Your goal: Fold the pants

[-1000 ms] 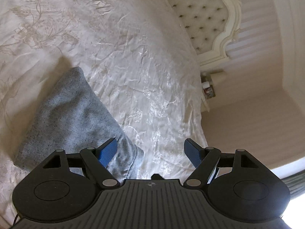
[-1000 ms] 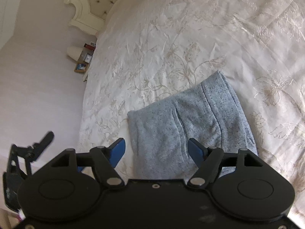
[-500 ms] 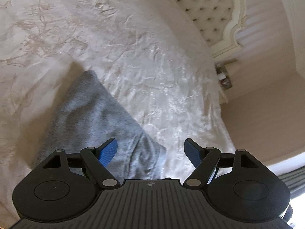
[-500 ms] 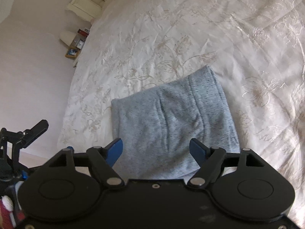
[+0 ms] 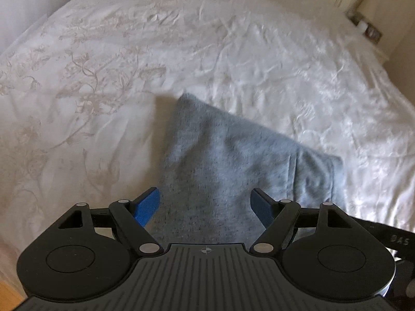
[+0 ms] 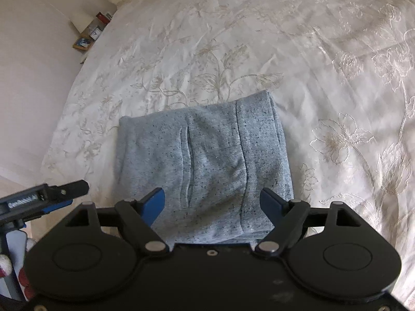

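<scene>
Both jaws released, empty | folded grey speckled knit pants [image 6: 205, 160] judged soft, light | hold suggested: 6 o'clock edge

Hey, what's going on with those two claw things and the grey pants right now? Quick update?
Left gripper open, empty, above the pants. Right gripper open, empty too. Pants lie in a folded grey bundle on the bedspread. Nothing on top of them.

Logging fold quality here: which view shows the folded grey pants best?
The right wrist view: the pants lie sharp and nearly whole on the bedspread, seams and folded edges clear. The left wrist view shows them blurred, at an angle, their near edge hidden behind the tool.
</scene>
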Demonstrator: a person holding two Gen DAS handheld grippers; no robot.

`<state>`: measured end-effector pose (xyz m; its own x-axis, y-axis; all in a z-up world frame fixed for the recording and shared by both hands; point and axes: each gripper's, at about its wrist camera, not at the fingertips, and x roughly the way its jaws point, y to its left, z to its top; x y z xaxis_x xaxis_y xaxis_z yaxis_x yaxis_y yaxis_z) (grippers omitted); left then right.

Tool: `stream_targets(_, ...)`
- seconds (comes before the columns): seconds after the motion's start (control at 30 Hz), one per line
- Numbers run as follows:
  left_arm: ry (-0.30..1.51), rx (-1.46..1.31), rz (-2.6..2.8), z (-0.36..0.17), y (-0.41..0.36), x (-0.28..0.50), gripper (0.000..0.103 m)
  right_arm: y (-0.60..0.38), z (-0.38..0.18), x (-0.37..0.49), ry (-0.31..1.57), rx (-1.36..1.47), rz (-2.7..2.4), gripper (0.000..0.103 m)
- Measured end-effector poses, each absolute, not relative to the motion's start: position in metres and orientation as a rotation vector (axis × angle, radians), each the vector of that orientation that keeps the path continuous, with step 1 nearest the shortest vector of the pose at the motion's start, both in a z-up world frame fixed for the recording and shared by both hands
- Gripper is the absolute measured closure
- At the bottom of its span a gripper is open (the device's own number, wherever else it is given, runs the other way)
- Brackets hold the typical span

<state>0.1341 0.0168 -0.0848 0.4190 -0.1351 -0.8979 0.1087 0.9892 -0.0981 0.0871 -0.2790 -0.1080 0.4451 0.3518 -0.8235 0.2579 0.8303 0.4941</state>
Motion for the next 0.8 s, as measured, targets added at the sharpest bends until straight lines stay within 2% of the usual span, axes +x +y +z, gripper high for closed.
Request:
stream_targets(0.57, 1.154, 0.003, -0.173, -0.106, 0.014, 0.157, 0.028, -0.285, -0.121, 0.103, 1.139, 0.575, 0.003, 0.015)
stream_targets(0.63, 1.131, 0.006, -0.188, -0.106, 0.016, 0.160, 0.028, -0.285, -0.122, 0.106, 1.122, 0.560, 0.017, 0.011)
stream_targets(0.7, 1.113, 0.001, -0.211, -0.107, 0.021, 0.163, 0.027, -0.285, -0.123, 0.108, 1.099, 0.543, 0.030, 0.000)
stream_targets(0.8, 1.110, 0.007, -0.223, -0.112, 0.026, 0.168, 0.026, -0.285, -0.125, 0.111, 1.080, 0.511, 0.012, 0.000)
